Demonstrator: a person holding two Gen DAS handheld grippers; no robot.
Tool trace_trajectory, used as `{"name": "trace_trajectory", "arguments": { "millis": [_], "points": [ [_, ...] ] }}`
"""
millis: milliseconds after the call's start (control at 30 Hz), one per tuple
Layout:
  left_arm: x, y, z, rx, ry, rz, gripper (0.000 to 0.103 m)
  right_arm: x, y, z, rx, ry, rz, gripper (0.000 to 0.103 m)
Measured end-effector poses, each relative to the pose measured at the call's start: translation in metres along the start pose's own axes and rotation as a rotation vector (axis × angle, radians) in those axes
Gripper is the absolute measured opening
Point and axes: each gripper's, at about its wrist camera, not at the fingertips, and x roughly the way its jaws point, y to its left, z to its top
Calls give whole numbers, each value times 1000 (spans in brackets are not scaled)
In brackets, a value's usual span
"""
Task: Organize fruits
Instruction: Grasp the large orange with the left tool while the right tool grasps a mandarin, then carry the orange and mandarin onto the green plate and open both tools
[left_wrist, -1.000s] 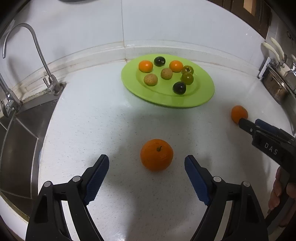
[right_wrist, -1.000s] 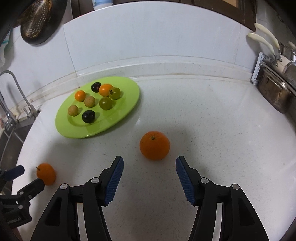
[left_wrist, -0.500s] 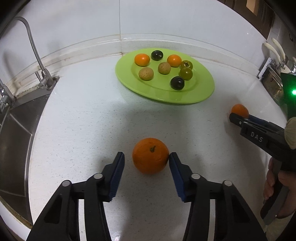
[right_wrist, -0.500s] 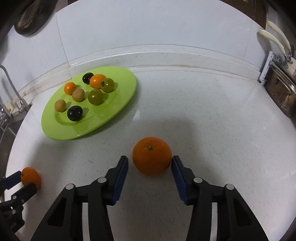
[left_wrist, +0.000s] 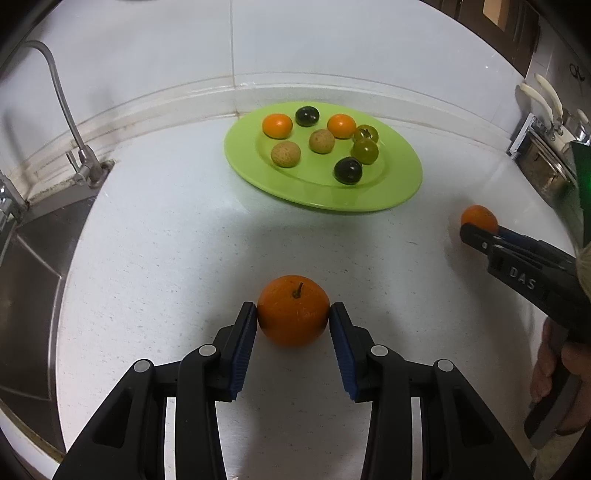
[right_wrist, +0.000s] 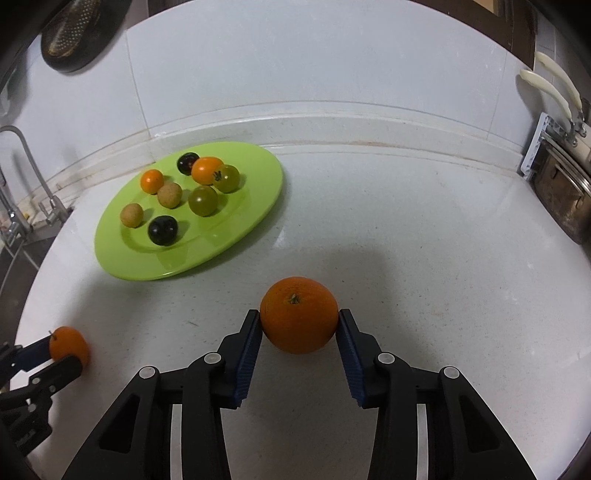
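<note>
Since a second ago both pairs of fingers have come in from wide open, and they are closing at this moment. The left gripper (left_wrist: 293, 319) now has its blue ribbed fingers (left_wrist: 244, 345) touching both flanks of a round orange with a short dry stem (left_wrist: 293, 315). The right gripper (right_wrist: 298, 330) is clamped in the same way on a second, stemless round orange (right_wrist: 299, 314). A second ago each fruit lay free between open fingers; now each is grasped but rests on the white speckled stone desk (left_wrist: 166, 258), not lifted. I judge that the picking step is almost done and that the carry to the plate comes next.

The first orange sits near the front edge of the desk, toward the sink side; the second sits near the front edge too, more toward the right side. The flat oval lime-green plate (left_wrist: 399, 192) stands near the back edge, close to the wall. It already holds two small orange tomatoes, two dark ones, two green ones and two rough tan round fruits.

The orange skins are dimpled and a little glossy, so the round shape may slip if the grasp is weak. The plate is smooth and shiny with a low rim, so round fruit could roll on it. A steel sink (left_wrist: 26, 295) with a curved tap lies at the left end of the desk.
</note>
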Motion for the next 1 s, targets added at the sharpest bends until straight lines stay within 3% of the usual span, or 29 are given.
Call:
{"name": "trace_trajectory", "arguments": {
  "millis": [567, 1000],
  "points": [
    [-46, 5, 6, 40, -120, -64, 40, -61, 19, -1, -29, -93, 65, 42],
    [-75, 6, 37, 95, -237, -73, 40, -107, 39, 20, -56, -209, 128, 42]
  ]
}}
